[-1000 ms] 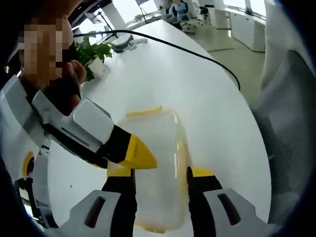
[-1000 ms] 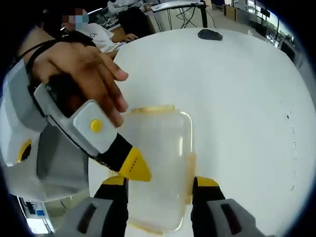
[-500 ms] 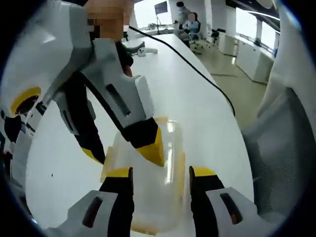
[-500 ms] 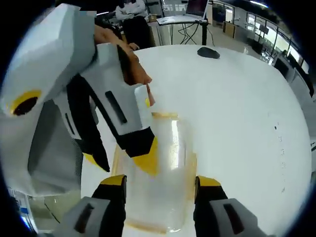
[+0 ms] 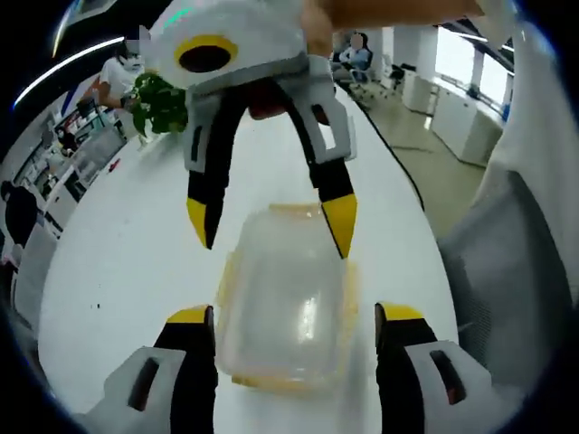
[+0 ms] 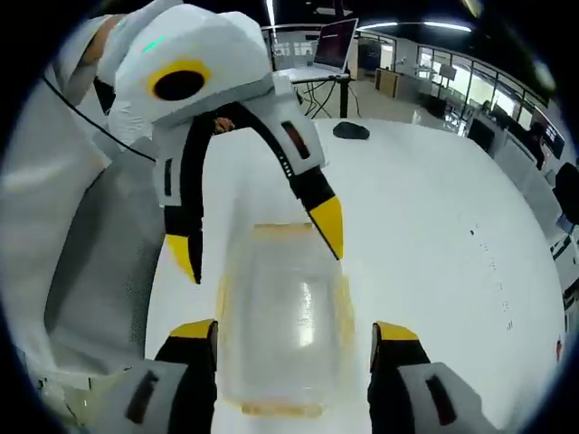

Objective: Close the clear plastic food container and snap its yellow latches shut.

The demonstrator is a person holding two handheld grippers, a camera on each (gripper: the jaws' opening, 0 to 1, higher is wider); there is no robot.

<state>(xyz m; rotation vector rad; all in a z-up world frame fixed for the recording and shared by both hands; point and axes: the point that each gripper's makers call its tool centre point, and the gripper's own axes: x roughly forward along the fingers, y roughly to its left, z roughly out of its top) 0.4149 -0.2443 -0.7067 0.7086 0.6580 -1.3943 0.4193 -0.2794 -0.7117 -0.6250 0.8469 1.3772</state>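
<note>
— Container [image 5: 285,303]: clear, yellow-latched, lid on, resting on white counter [image 5: 127,244].

— Grippers? Left gripper [image 5: 294,316] and right gripper [image 6: 289,334] face each other, jaws wide, straddling opposite ends, holding nothing; likely lined up for the latches.

The left gripper view looks steeply down, close over the clear container [image 5: 285,303], with the right gripper [image 5: 271,221] facing it from 12 o'clock. The right gripper view looks from the opposite end, equally close, sharing the container [image 6: 280,312] and white table [image 6: 434,244], with the left gripper [image 6: 258,240] at 12 o'clock.
</note>
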